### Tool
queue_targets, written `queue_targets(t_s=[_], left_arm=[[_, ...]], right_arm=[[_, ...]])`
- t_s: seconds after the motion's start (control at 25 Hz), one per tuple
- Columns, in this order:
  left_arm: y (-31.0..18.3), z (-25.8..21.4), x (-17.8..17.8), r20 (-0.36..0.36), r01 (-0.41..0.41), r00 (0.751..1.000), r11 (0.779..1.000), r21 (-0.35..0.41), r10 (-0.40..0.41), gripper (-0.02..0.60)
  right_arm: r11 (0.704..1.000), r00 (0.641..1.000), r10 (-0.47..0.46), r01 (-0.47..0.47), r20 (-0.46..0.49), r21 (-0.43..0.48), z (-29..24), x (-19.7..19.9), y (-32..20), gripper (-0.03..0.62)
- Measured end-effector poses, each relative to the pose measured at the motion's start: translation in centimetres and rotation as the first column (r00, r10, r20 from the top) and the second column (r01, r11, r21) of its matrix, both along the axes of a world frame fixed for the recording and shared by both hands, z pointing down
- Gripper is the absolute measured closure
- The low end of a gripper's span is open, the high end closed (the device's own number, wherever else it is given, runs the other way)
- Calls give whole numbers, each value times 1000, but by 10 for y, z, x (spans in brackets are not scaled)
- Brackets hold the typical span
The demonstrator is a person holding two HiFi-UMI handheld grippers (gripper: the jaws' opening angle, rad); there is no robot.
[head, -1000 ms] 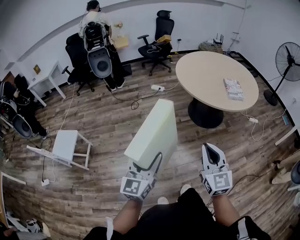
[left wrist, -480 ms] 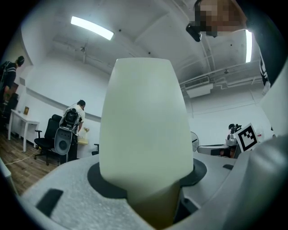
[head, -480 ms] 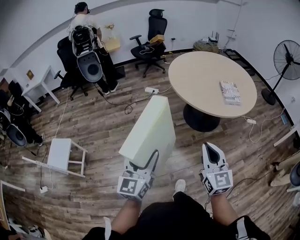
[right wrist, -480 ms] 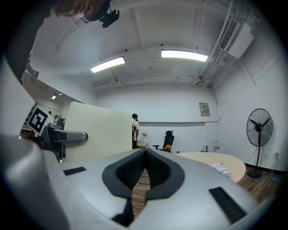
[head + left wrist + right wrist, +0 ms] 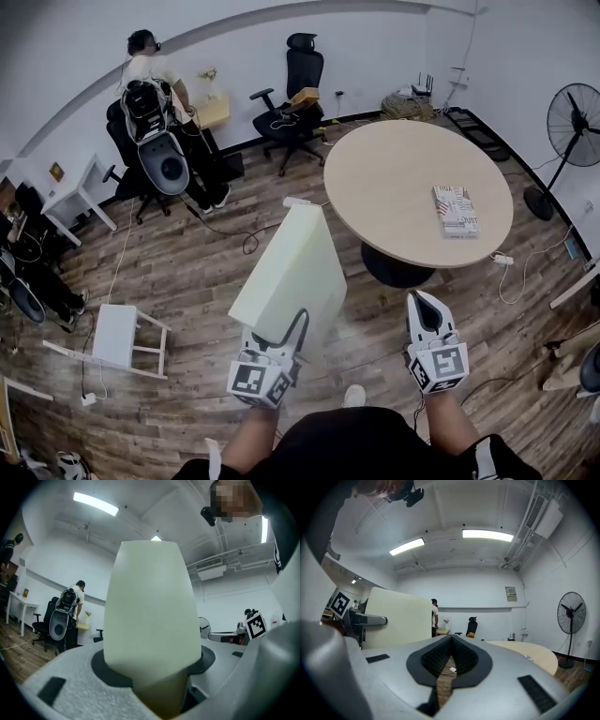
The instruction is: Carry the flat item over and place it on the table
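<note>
A pale cream foam slab (image 5: 289, 276) stands on edge above the wood floor, tilted away from me, with my left gripper (image 5: 281, 339) shut on its near end. In the left gripper view the slab (image 5: 149, 620) fills the middle between the jaws. My right gripper (image 5: 429, 314) hangs beside it at the right, shut and holding nothing; its view shows the pads (image 5: 451, 660) meeting. The round beige table (image 5: 389, 178) lies ahead to the right, and the slab's far end is close to its left rim. From the right gripper view the slab (image 5: 398, 620) is at the left.
A patterned book (image 5: 455, 210) lies on the table. A standing fan (image 5: 574, 112) is at the far right. Black office chairs (image 5: 291, 94) and a person with a backpack (image 5: 150, 89) are at the back wall. A white stool (image 5: 117, 337) lies tipped over at the left. Cables cross the floor.
I have walked forward with the slab: the round table and the chairs have come nearer and shifted left in the head view. Both grippers keep their hold and pose.
</note>
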State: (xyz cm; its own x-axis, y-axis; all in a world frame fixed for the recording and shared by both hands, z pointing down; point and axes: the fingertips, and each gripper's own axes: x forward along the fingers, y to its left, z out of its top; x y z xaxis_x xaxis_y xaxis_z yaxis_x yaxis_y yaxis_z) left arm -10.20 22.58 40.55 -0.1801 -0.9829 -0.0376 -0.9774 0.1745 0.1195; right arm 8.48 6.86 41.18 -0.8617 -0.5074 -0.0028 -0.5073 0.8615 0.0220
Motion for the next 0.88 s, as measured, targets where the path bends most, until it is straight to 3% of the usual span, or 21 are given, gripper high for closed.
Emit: queue_targets(t_s=[0.16, 0.4, 0.88], left_arm=[[-30, 8, -4, 10, 9, 1000, 1000, -23, -9, 301], [-51, 16, -12, -32, 45, 998, 999, -17, -46, 302], [-135, 20, -64, -98, 22, 995, 1000, -3, -22, 302]], right_arm=[[1000, 1000, 0, 0, -15, -9, 11, 2, -39, 597], [1000, 1000, -4, 4, -10, -9, 16, -2, -72, 597], [1000, 999, 13, -13, -35, -8, 22, -49, -141, 597]])
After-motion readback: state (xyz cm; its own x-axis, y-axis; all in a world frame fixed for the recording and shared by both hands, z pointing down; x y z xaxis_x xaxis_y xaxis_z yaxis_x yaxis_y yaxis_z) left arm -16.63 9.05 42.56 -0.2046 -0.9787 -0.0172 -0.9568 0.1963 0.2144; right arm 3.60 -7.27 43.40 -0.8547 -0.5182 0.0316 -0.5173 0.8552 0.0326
